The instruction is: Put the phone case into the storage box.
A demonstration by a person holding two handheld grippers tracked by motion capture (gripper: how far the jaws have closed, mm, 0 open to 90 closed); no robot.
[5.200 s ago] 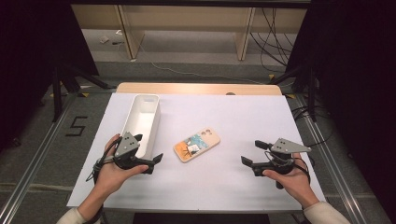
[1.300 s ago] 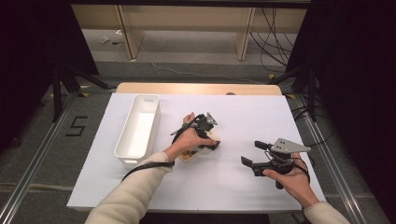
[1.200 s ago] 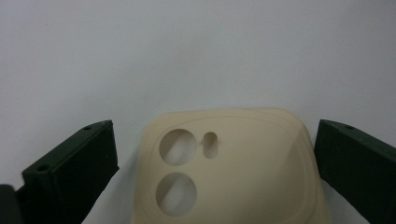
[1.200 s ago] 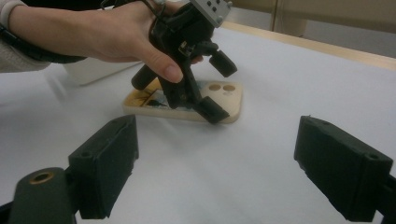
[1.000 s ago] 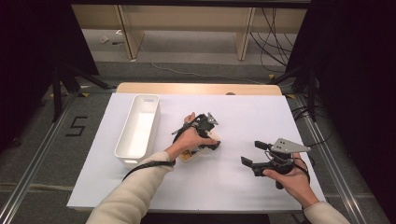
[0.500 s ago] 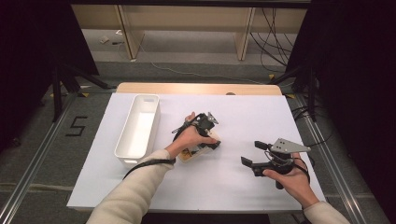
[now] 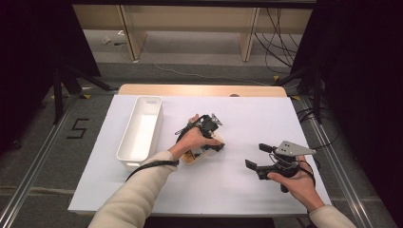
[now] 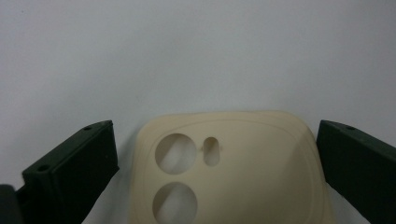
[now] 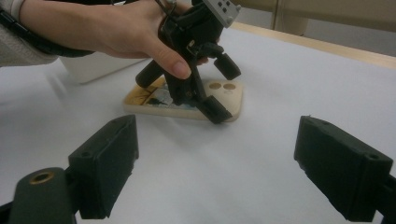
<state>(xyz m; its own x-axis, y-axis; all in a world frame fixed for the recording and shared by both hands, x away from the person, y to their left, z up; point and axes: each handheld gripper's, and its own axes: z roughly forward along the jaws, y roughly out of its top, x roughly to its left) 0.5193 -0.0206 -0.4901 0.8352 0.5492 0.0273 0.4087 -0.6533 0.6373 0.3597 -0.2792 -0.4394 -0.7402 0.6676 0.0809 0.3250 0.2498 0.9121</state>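
A cream phone case (image 7: 195,156) with a printed picture lies flat near the table's middle, its camera holes at the far end. My left gripper (image 7: 216,142) stands over that end, tilted down and open. In the left gripper view the case (image 8: 224,168) lies between the two jaws, with a gap on each side. The right gripper view shows the left gripper (image 9: 223,88) straddling the case (image 9: 231,100). My right gripper (image 7: 256,156) rests open at the front right, nothing between its jaws (image 9: 224,168), pointing toward the case.
A long white tray (image 7: 127,159) stands left of the case, running front to back, and its corner (image 9: 93,67) shows behind the hand. White sheet covers the table; a wooden edge (image 7: 199,89) runs along the back. Cables lie on the floor beyond.
My left gripper went from the front left, beside the tray, over to the phone case. In the last second it has settled slightly lower over it. The right gripper has stayed put.
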